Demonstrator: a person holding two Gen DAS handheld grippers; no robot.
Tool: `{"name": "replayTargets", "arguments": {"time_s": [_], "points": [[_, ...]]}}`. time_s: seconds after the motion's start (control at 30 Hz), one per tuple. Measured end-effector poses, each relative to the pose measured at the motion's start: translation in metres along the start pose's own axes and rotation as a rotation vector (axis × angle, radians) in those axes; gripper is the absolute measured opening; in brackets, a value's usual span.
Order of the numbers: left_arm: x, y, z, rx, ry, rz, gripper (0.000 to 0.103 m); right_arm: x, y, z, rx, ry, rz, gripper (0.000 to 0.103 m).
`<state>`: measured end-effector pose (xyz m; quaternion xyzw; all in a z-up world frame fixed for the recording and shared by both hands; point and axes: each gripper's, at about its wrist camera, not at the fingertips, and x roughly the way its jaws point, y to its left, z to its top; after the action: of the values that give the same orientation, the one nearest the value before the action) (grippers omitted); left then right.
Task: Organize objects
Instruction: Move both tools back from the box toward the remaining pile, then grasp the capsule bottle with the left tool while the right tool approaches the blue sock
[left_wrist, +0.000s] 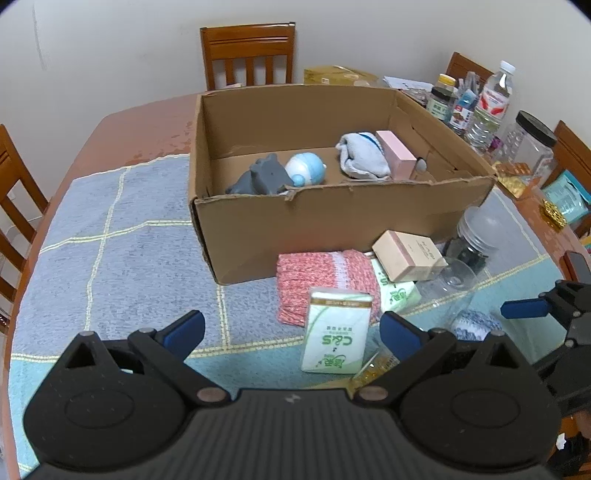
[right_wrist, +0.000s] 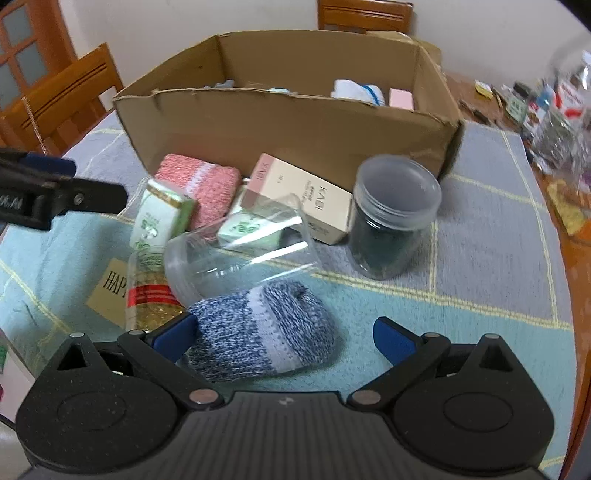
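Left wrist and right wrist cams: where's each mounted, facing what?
Left wrist: on the left claw, faces the cardboard box across the table; own fingers open, right claw's tip at right edge.
Right wrist: on the right claw, low over the blue sock; left claw at left edge.
Shared: box, pink sock, tissue packs.

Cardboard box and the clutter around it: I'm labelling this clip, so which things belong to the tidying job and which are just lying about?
Part of the job:
cardboard box
tissue pack
red knitted sock
blue knitted sock
beige carton
lidded jar
clear cup

Just lying about:
water bottle
wooden chair
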<state>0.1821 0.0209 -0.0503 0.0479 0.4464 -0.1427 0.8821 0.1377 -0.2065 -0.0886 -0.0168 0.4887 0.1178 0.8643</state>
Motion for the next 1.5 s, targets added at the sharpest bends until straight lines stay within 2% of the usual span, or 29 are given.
{"name": "replayTargets", "arguments": {"time_s": [0.3, 0.43, 0.63, 0.83, 0.97, 1.03, 1.3, 1.5], "points": [[0.002, -0.008, 0.0, 0.014, -0.005, -0.036, 0.101, -0.008, -0.04, -0.005, 0.102, -0.02, -0.121, 0.103], [0.001, -0.014, -0.002, 0.045, -0.01, -0.066, 0.101, -0.015, -0.051, -0.01, 0.115, -0.031, -0.095, 0.103], [-0.003, -0.023, -0.009, 0.12, -0.007, -0.144, 0.101, -0.014, -0.04, -0.019, -0.008, -0.009, -0.06, 0.103], [0.003, -0.038, -0.019, 0.167, 0.035, -0.215, 0.101, -0.005, -0.037, -0.031, -0.083, 0.033, -0.06, 0.103], [0.014, -0.049, -0.024, 0.18, 0.06, -0.214, 0.101, 0.002, -0.039, -0.036, -0.086, 0.062, -0.051, 0.103], [0.017, -0.052, -0.025, 0.176, 0.061, -0.218, 0.101, 0.002, -0.038, -0.04, -0.105, 0.048, -0.047, 0.103], [0.027, -0.054, -0.028, 0.146, 0.107, -0.286, 0.101, 0.001, -0.041, -0.044, -0.179, 0.025, 0.002, 0.103], [0.019, -0.061, -0.039, 0.202, 0.142, -0.29, 0.1, 0.002, -0.044, -0.042, -0.21, 0.015, 0.021, 0.103]]}}
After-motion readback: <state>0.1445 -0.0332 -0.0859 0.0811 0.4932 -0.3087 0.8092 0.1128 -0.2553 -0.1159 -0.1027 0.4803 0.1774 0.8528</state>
